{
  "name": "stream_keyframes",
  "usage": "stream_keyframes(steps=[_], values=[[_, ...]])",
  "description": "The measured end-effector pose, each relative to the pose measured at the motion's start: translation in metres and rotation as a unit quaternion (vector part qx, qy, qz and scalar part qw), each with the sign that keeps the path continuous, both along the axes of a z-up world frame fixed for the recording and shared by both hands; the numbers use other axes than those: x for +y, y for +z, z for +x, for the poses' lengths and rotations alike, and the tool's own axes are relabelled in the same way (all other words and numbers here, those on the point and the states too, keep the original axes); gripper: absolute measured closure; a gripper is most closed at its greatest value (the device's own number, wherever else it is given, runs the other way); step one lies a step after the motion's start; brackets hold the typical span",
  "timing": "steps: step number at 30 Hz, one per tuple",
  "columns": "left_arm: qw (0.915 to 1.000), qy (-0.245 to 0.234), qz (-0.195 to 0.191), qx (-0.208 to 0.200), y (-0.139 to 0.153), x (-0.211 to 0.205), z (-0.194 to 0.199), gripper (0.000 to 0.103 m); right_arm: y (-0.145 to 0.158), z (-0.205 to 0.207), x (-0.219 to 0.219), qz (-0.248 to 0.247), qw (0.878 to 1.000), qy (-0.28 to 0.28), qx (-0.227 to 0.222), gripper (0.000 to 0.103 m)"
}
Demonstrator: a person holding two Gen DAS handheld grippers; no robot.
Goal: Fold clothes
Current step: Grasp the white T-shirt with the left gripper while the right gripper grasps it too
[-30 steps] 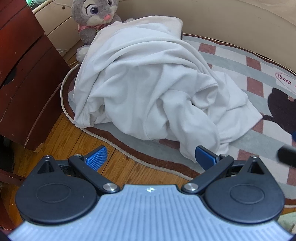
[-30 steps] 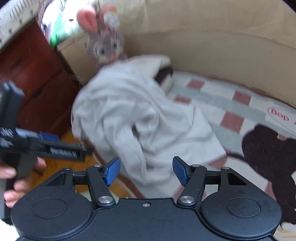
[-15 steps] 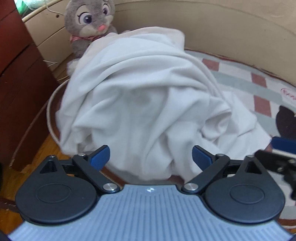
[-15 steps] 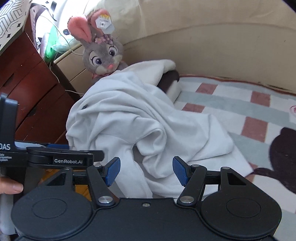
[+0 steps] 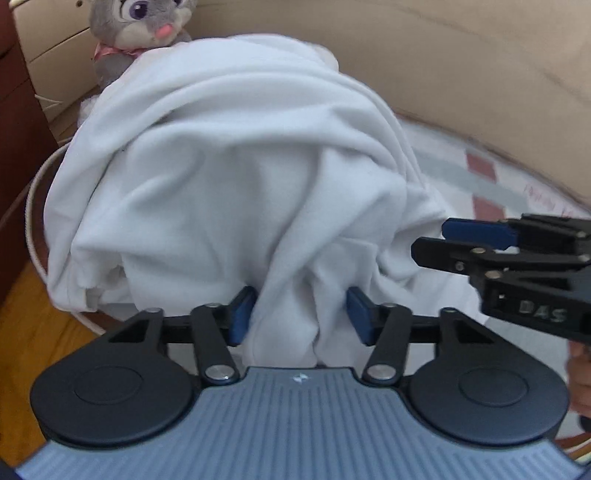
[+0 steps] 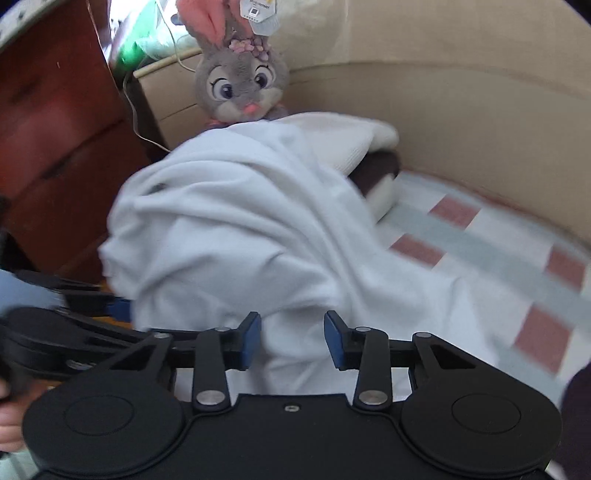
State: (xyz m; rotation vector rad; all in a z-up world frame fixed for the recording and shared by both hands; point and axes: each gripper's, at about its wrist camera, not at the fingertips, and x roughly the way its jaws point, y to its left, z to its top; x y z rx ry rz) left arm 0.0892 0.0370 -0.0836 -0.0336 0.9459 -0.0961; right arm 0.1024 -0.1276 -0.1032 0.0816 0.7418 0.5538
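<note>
A crumpled white garment (image 5: 229, 177) is heaped on a checked rug (image 5: 480, 177), leaning against a plush rabbit (image 5: 144, 22). My left gripper (image 5: 301, 315) has its blue pads pressed into a bunched fold at the heap's near edge. My right gripper (image 6: 292, 339) pinches another fold of the same garment (image 6: 229, 229) a little to the right. The left wrist view catches the right gripper (image 5: 476, 236) side-on at the right. In the right wrist view the left gripper (image 6: 110, 306) shows at the lower left.
A dark red wooden cabinet (image 6: 55, 147) stands on the left beside the wooden floor (image 5: 29, 325). A beige curved wall (image 6: 461, 110) borders the rug (image 6: 461, 236) at the back. A dark brown and white item (image 6: 380, 177) lies under the garment's far end. A hand (image 5: 580, 384) holds the right gripper.
Both grippers moved forward into the near edge of the garment. Their pads have narrowed from wide open onto folds of the cloth.
</note>
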Motion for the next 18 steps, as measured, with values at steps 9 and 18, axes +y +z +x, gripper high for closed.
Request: stream_keyframes(steps=[9,18], values=[[0.9995,-0.018,-0.014,-0.022,0.002,0.013,-0.004,0.072,-0.01,0.006,-0.016,0.17,0.981,0.013,0.093,0.065],[0.9835,-0.011,-0.18,0.012,0.011,0.051,-0.007,0.088,-0.03,0.006,-0.005,0.165,0.975,0.011,0.146,0.036]])
